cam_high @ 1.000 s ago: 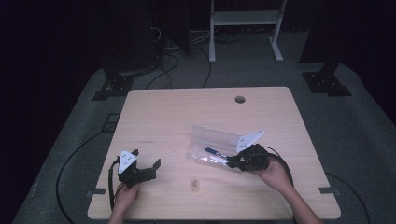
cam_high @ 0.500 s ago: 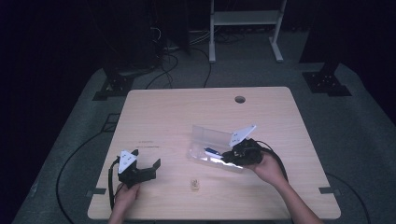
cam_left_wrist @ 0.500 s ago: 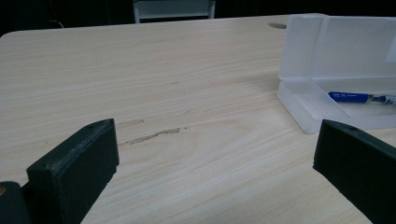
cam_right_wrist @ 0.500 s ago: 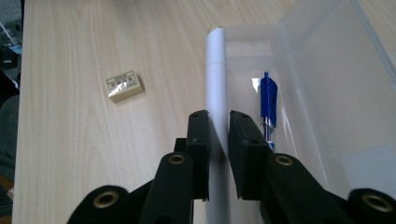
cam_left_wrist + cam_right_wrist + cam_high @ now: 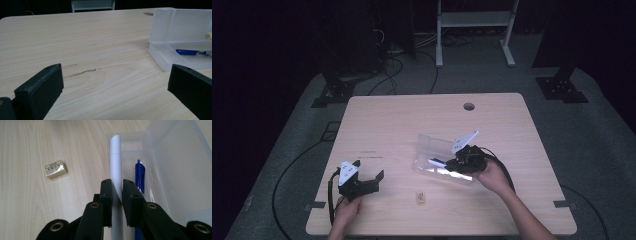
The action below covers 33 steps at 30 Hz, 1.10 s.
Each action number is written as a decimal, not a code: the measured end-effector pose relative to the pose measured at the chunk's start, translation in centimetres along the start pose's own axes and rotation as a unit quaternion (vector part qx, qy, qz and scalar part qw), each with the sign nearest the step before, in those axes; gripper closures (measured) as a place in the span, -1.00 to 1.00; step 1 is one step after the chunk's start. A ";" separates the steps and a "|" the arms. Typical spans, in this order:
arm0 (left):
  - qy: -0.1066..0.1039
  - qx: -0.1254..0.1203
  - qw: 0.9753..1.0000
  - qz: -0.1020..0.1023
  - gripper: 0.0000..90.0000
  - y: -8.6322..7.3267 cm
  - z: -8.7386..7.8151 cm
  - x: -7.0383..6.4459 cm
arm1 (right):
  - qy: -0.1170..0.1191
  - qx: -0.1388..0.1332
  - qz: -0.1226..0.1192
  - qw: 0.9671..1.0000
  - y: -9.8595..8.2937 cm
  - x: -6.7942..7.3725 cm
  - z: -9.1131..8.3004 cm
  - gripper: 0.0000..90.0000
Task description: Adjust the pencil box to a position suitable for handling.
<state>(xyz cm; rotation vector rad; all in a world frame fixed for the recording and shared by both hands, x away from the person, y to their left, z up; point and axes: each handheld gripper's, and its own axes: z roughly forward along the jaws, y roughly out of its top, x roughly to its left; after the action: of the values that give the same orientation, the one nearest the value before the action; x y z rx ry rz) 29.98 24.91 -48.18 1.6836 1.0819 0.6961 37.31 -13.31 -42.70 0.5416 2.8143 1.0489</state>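
A clear plastic pencil case (image 5: 437,150) (image 5: 162,53) (image 5: 175,165) lies open at the table's middle right, with a blue pen (image 5: 437,162) (image 5: 190,52) (image 5: 140,176) inside. My right gripper (image 5: 460,164) (image 5: 117,188) is shut on a white cylindrical marker (image 5: 115,160), holding it over the case's near wall, alongside the pen. A small tan eraser (image 5: 420,197) (image 5: 55,169) lies on the wood in front of the case. My left gripper (image 5: 368,181) (image 5: 112,85) rests open at the front left, nothing between its jaws.
The light wooden table (image 5: 412,120) has a round cable hole (image 5: 469,106) near its far edge and faint scuff marks (image 5: 80,72) at left centre. Dark floor, cables and a white stand (image 5: 472,20) lie beyond the table.
My right gripper has moved left and forward with the white marker, coming over the open case. The left gripper has stayed put.
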 end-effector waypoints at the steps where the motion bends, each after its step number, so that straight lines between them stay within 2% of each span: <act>1: 0.000 0.000 1.000 0.000 -1.00 0.0 0.0 0.0 | 0.001 0.000 0.001 1.000 0.0 -0.1 0.1 0.74; 16: 0.000 0.000 1.000 0.000 -1.00 0.0 0.0 0.0 | 0.001 0.013 0.019 1.000 -0.5 -1.4 1.8 0.74; 23: 0.000 0.000 1.000 0.000 -1.00 0.0 0.0 0.0 | 0.002 0.025 0.017 1.000 -0.7 -1.8 2.7 0.73; 29: -0.001 -0.001 1.000 0.000 -1.00 0.0 0.0 0.0 | 0.007 0.030 0.028 0.999 -0.9 -2.1 3.4 0.73; 33: 0.000 0.000 1.000 0.000 -1.00 0.0 0.0 0.0 | 0.008 0.034 0.024 0.999 -1.0 -2.3 3.8 0.73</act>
<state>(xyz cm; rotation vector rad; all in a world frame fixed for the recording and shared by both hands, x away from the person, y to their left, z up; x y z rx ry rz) 29.97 24.92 -48.18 1.6825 1.0813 0.6955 39.89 -12.52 -46.32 0.6143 2.8734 0.9741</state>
